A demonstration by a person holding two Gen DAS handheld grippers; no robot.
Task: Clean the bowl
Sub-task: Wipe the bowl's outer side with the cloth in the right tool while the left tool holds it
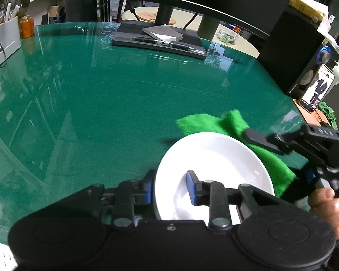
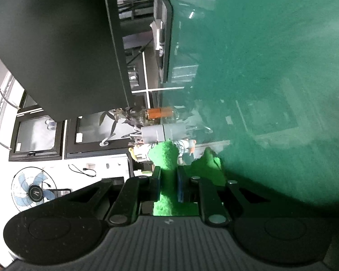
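We hold the white bowl (image 1: 214, 167) by its rim in our left gripper (image 1: 170, 188). Our right gripper (image 2: 168, 186) is clamped on the green cloth (image 2: 166, 158).

The bowl's (image 1: 214, 158) near rim is hidden behind the left gripper (image 1: 170, 186); the cloth (image 1: 228, 124) blurs against it.

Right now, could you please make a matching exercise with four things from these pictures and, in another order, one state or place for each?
Things:
1. shallow white ceramic bowl
2. bright green fleece cloth
3. small orange metal tin
4. upright black smartphone

States or places:
A. screen lit, beside the black speaker
B. far corner, next to a grey pen holder
C. rim between the left gripper pads
D. clamped in the right gripper

Pairs: 1-C, 2-D, 3-B, 4-A
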